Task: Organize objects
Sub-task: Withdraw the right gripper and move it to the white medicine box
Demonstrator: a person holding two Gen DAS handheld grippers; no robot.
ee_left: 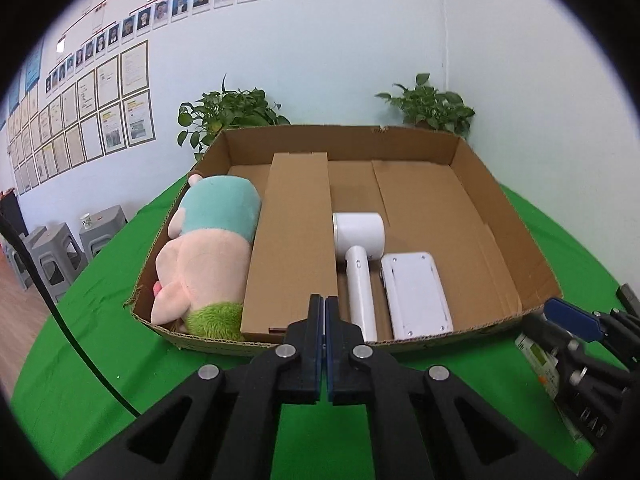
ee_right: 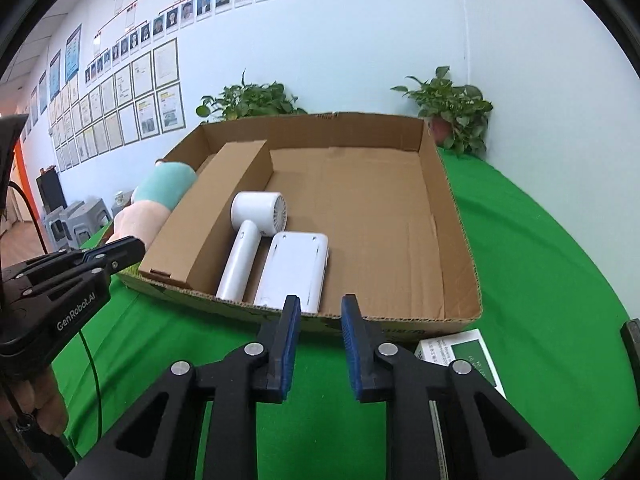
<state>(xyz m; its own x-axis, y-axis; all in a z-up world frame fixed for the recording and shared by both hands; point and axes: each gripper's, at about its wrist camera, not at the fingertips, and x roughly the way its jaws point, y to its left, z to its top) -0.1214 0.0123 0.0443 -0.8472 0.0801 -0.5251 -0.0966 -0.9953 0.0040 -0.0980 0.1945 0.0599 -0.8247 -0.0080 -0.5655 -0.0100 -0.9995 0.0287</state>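
The left gripper (ee_left: 324, 304) hovered with its jaws pressed together, empty, just before the near wall of the cardboard box (ee_left: 500, 216). Inside lay, from the left, a plush toy (ee_left: 208, 252), a cardboard divider (ee_left: 294, 240), a white hair dryer (ee_left: 360, 256) and a flat white device (ee_left: 416, 292). The right gripper (ee_right: 320, 308) stood with jaws apart, a green-and-white carton (ee_right: 464, 356) on the green cloth (ee_right: 540, 260) just to its right.

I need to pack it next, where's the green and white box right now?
The green and white box lies on the green tablecloth outside the cardboard tray, near its front right corner.
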